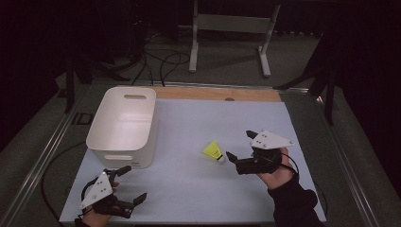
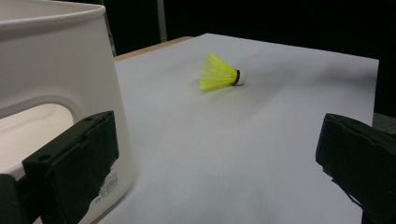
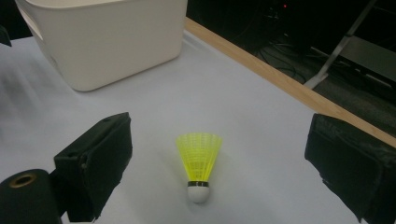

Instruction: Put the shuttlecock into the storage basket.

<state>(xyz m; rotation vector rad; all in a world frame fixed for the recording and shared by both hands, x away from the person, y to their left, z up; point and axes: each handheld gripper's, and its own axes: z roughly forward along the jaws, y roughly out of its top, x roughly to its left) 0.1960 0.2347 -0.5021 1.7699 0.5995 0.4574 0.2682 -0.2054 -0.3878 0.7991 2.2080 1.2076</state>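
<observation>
A yellow shuttlecock point(image 1: 213, 151) is flanked by the right gripper point(image 1: 240, 145), jaws spread; the left gripper point(image 1: 133, 183) is also held spread.

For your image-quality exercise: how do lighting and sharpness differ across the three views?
High view: dim, dark surroundings, soft detail on the shuttlecock. Left gripper view: the near bin is bright and slightly blurred. Right gripper view: the shuttlecock is sharp with a faint shadow; the right claw looms soft-edged.
</observation>
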